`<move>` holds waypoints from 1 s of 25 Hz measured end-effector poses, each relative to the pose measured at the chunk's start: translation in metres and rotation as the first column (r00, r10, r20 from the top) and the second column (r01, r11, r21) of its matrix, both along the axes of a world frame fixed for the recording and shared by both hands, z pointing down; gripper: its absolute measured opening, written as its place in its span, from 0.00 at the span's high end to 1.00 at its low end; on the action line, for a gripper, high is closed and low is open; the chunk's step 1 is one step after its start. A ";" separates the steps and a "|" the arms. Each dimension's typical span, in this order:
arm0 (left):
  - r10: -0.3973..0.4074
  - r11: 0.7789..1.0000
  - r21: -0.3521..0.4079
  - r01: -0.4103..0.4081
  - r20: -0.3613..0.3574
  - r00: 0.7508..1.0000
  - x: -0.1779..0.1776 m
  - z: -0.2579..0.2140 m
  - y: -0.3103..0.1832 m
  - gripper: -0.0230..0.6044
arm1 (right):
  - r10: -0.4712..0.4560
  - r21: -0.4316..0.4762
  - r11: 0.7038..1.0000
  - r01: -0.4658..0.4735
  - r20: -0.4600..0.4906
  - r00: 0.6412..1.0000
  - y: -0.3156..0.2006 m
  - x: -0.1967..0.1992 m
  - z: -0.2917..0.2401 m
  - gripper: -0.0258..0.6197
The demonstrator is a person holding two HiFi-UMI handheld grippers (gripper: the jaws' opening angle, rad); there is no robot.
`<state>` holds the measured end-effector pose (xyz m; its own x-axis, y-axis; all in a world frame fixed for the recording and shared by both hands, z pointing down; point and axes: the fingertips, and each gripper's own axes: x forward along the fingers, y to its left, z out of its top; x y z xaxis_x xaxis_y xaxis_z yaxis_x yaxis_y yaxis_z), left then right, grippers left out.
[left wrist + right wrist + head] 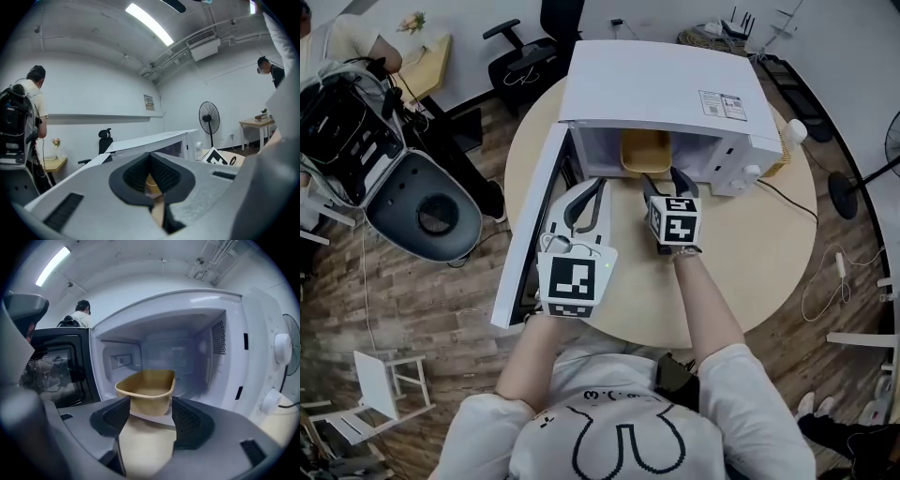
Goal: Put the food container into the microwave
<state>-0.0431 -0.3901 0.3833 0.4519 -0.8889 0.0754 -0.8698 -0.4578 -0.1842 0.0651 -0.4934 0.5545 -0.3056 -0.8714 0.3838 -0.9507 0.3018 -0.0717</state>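
Round wooden table (769,253) in an office room, carrying a white microwave (666,84) with its door (530,234) swung open to the left.

The food container (645,152), a tan open-topped tub, sat inside the cavity near the front edge, upright on the cavity floor. In the right gripper view it (146,390) lay just beyond my right gripper (150,411), whose jaws stood apart, one to each side of the tub's near end; I could not tell whether either pad touched its wall. In the head view this gripper (664,180) was at the mouth of the cavity. My left gripper (598,186) was near the foot of the open door, and the left gripper view showed its jaws (151,157) pressed together at the tips with nothing between them.

I judged the tub empty, so light, with thin walls likely to flex under a hard squeeze and a smooth surface that could slip. The rolled rim looked the stiffest part; the best hold would be on one short end wall just under that rim, closed gently.
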 end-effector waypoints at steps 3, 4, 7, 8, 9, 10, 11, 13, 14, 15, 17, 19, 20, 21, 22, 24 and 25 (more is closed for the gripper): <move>-0.005 1.000 -0.002 0.005 0.000 1.000 -0.001 0.005 -0.006 0.95 | 0.005 0.004 1.000 -0.005 -0.004 1.000 -0.013 0.003 0.001 0.53; -0.009 1.000 -0.003 0.009 -0.001 1.000 -0.002 0.007 -0.009 0.95 | 0.006 0.003 1.000 -0.006 -0.007 1.000 -0.016 0.004 0.002 0.53; -0.027 1.000 -0.010 0.027 -0.009 1.000 -0.005 0.011 -0.016 0.95 | 0.016 0.009 1.000 -0.016 -0.014 1.000 -0.029 0.008 0.003 0.53; -0.031 0.999 -0.012 0.031 -0.010 0.999 -0.006 0.012 -0.018 0.95 | 0.019 0.010 1.000 -0.019 -0.015 1.000 -0.034 0.009 0.003 0.53; -0.033 0.999 -0.012 0.033 -0.010 0.999 -0.007 0.012 -0.020 0.95 | 0.022 0.009 1.000 -0.022 -0.017 1.000 -0.038 0.009 0.003 0.53; -0.033 0.999 -0.012 0.033 -0.009 0.999 -0.008 0.013 -0.021 0.95 | 0.024 0.007 1.000 -0.024 -0.020 1.000 -0.041 0.009 0.004 0.53; -0.033 0.999 -0.011 0.033 -0.008 0.999 -0.009 0.013 -0.021 0.95 | 0.026 0.003 1.000 -0.026 -0.023 0.999 -0.044 0.009 0.005 0.53; -0.032 0.999 -0.009 0.031 -0.008 0.999 -0.011 0.011 -0.020 0.95 | 0.034 -0.007 0.999 -0.034 -0.032 0.999 -0.046 0.008 0.006 0.53; -0.030 1.000 -0.008 0.029 -0.008 1.000 -0.011 0.011 -0.019 0.95 | 0.040 -0.011 0.999 -0.040 -0.034 0.999 -0.047 0.009 0.007 0.53; -0.027 1.000 -0.008 0.027 -0.007 1.000 -0.011 0.011 -0.018 0.95 | 0.045 -0.014 0.999 -0.046 -0.034 0.998 -0.048 0.010 0.007 0.53; -0.023 1.000 -0.009 0.023 -0.005 1.000 -0.009 0.012 -0.019 0.95 | 0.049 -0.015 0.999 -0.049 -0.026 0.998 -0.049 0.012 0.008 0.53; -0.026 1.000 -0.014 0.026 -0.006 1.000 -0.009 0.014 -0.020 0.95 | 0.045 -0.010 0.999 -0.045 -0.017 0.999 -0.047 0.012 0.006 0.53; -0.028 0.999 -0.018 0.028 -0.011 1.000 -0.009 0.014 -0.020 0.95 | 0.042 -0.006 0.999 -0.042 -0.013 0.999 -0.043 0.011 0.004 0.53; -0.031 0.999 -0.023 0.030 -0.017 0.999 -0.010 0.013 -0.019 0.95 | 0.038 -0.001 0.999 -0.038 -0.009 0.999 -0.039 0.011 0.000 0.53; -0.033 0.999 -0.027 0.032 -0.024 0.999 -0.011 0.012 -0.018 0.95 | 0.035 0.004 0.999 -0.035 -0.004 0.999 -0.033 0.010 -0.005 0.53; -0.038 0.999 -0.036 0.037 -0.037 0.999 -0.011 0.010 -0.014 0.95 | 0.030 0.016 0.999 -0.030 0.004 1.000 -0.018 0.010 -0.016 0.53; -0.042 0.998 -0.041 0.040 -0.042 0.998 -0.010 0.009 -0.011 0.95 | 0.024 0.023 0.999 -0.024 0.007 1.000 -0.009 0.011 -0.023 0.53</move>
